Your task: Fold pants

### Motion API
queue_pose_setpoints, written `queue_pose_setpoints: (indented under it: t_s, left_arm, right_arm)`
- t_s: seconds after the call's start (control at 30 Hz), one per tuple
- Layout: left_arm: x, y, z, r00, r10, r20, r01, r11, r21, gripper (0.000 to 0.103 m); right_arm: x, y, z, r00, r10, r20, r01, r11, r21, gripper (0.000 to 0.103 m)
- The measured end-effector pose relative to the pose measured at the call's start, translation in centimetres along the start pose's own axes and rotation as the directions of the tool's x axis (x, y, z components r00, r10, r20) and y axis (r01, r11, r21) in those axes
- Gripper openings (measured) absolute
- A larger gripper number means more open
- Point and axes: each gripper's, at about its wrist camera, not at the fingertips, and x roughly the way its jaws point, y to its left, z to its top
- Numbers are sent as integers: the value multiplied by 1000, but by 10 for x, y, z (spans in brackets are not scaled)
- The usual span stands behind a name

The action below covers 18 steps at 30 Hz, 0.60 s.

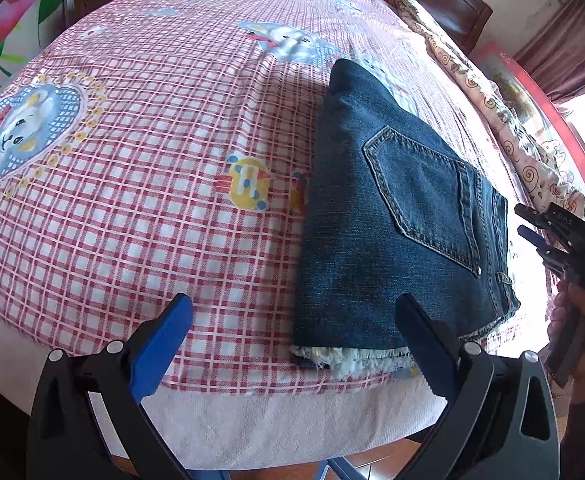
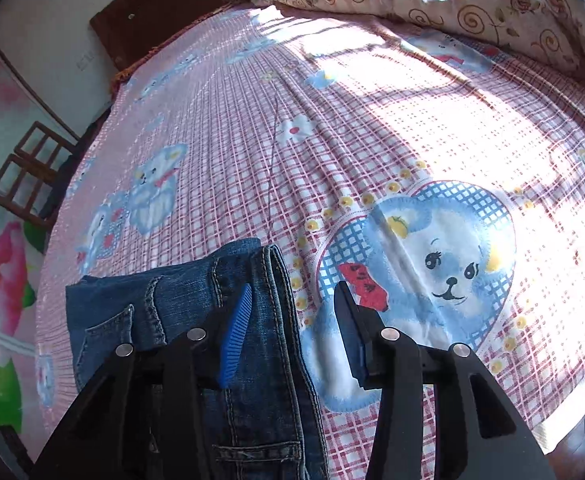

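Pants (image 1: 396,216) lie folded on checked bedsheet (image 1: 152,208)

Pants (image 1: 404,216): dark blue denim, tan-gold stitching on pocket and seams; frayed hem whitish.
Bedsheet (image 1: 140,208): red-and-white check on pink ground; printed blue-and-white bears, yellow dots edging a blue checked heart, white flowers.
Quilt (image 2: 492,12): cream, brown swirls and what appear to be roses; glare limits detail.
Left gripper (image 1: 288,344): black frame, blue finger pads.
Right gripper (image 2: 292,320): black frame, blue ribbed pad.
Wall (image 2: 0,280): pink flowers, green leaves.
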Motion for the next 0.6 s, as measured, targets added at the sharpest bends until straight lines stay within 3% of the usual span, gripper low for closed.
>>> queue_pose_setpoints:
  t_s: [0.03, 0.1, 0.2, 0.23, 0.27, 0.3, 0.4, 0.5, 0.57, 0.6]
  left_arm:
    - [-5, 3, 1, 1000, -2, 29, 2, 1000, -2, 101]
    - [-9, 4, 4, 997, 2, 75, -4, 1000, 24, 101]
    - [-8, -12, 13, 997, 11, 78, -17, 997, 73, 101]
    - [-7, -19, 15, 997, 19, 79, -27, 995, 92, 101]
    - [-5, -27, 16, 996, 32, 78, -41, 993, 110, 101]
    - [-3, -33, 16, 996, 43, 73, -52, 991, 124, 101]
    - [8, -40, 12, 996, 72, 43, -78, 987, 142, 101]
    - [15, -36, 10, 996, 88, 16, -89, 987, 137, 101]
    - [18, -33, 9, 995, 98, 11, -99, 987, 128, 101]
    - [18, -31, 9, 995, 103, 8, -103, 987, 122, 101]
  right_arm:
    - [-2, 15, 6, 997, 79, -8, -79, 996, -43, 43]
    - [7, 60, 17, 963, 251, -102, -264, 954, -142, 43]
    - [27, 154, 26, 941, 266, -209, -331, 858, -394, 43]
    - [38, 184, 25, 935, 252, -250, -344, 817, -463, 46]
    - [50, 208, 22, 932, 224, -284, -345, 787, -511, 60]
    - [62, 229, 19, 929, 199, -313, -347, 763, -546, 63]
    - [95, 270, 13, 909, 129, -396, -359, 725, -588, 63]
    - [122, 286, 2, 899, 1, -438, -309, 711, -632, 63]
    - [134, 284, -10, 878, -24, -478, -332, 691, -642, 63]
    - [136, 285, -15, 876, -28, -482, -342, 669, -660, 40]
